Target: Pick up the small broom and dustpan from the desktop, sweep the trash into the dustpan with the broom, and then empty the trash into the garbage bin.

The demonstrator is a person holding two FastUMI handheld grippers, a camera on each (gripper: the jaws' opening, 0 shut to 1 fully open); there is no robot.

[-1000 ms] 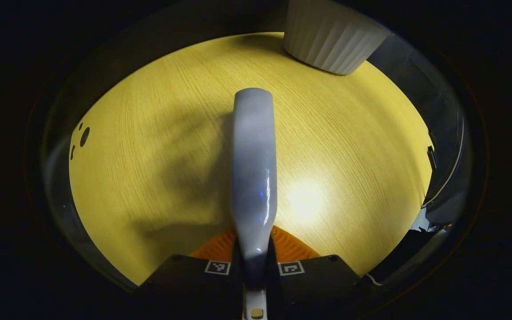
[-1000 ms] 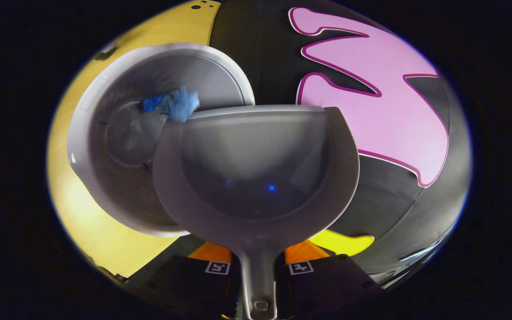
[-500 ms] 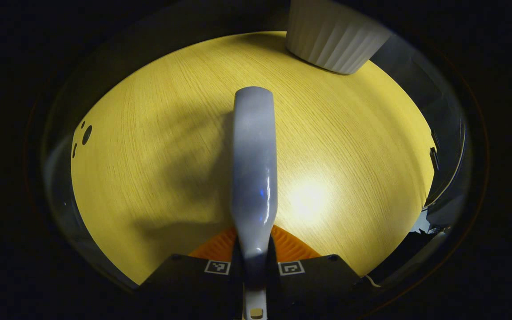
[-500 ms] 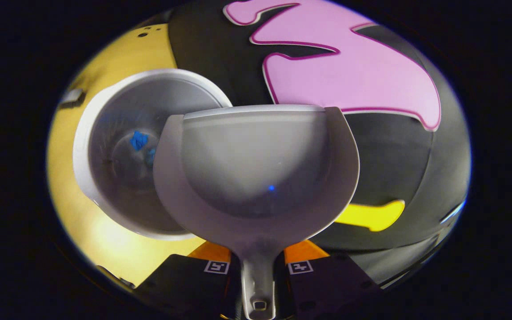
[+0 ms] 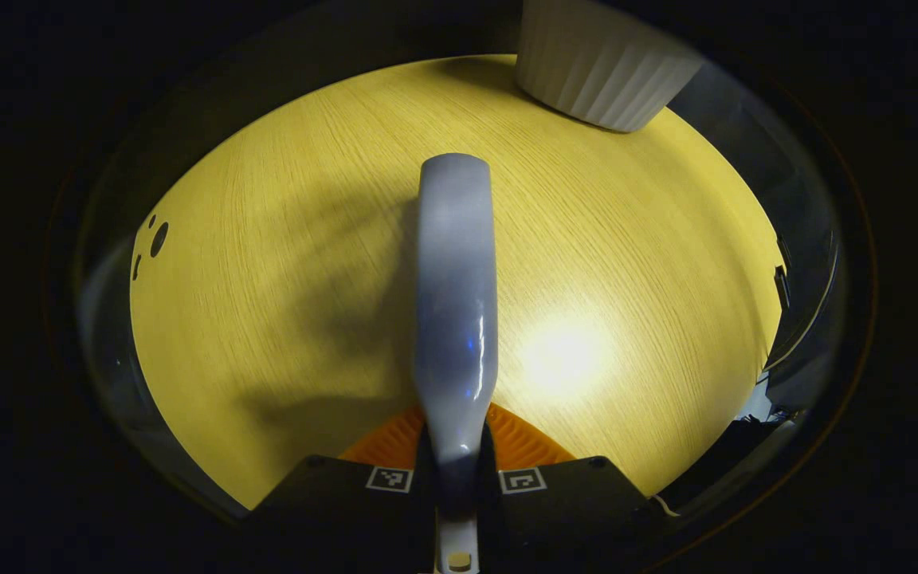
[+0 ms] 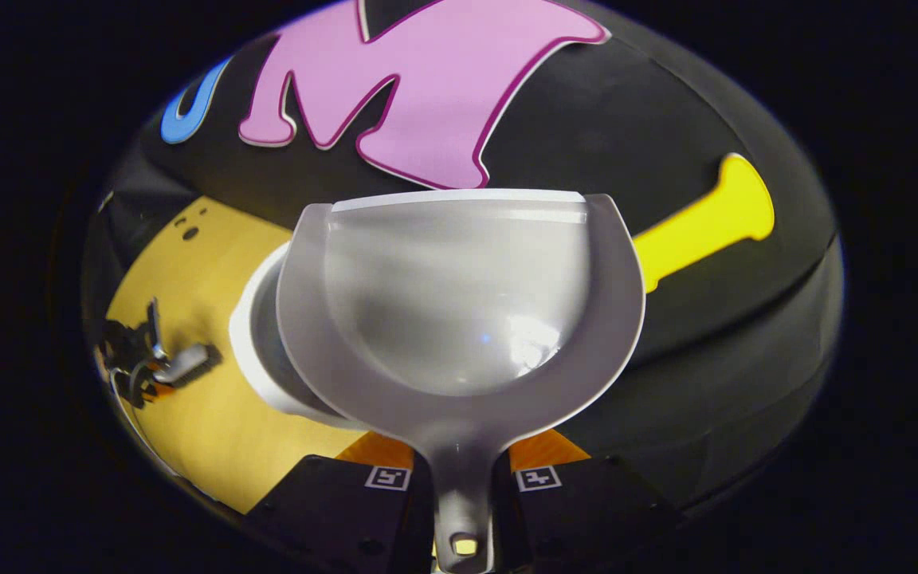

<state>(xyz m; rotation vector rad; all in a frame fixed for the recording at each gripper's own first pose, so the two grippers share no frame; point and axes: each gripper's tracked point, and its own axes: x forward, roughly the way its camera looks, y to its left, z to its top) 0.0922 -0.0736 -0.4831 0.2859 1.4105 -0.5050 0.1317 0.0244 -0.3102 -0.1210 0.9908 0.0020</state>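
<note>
Dustpan [image 6: 459, 303], a grey plastic scoop with a rounded bowl and a straight white lip, is held up in the right gripper view by its short handle, which is pinched between the two fingers of the right gripper [image 6: 463, 498]. Its bowl is seen to hold nothing. Behind and partly hidden by the dustpan's left side, the white round garbage bin [image 6: 256, 351] is seen standing on the yellow wood-grain desktop [image 6: 188, 399]; what lies inside it cannot be told, since the pan covers most of its mouth. Farther to the left of the pan, the other gripper [image 6: 148, 359] is seen small and blurred over the desktop, with what may be the broom in it.

In the left gripper view, the small broom [image 5: 455, 303], a pale grey glossy plastic piece with a rounded far end, is clamped at its narrow neck between the fingers of the left gripper [image 5: 457, 470], and it reaches forward above the desktop [image 5: 268, 279]. The ribbed white outer wall of the garbage bin [image 5: 598, 68] is seen ahead and to the right of the broom's tip, well apart from it.
</note>
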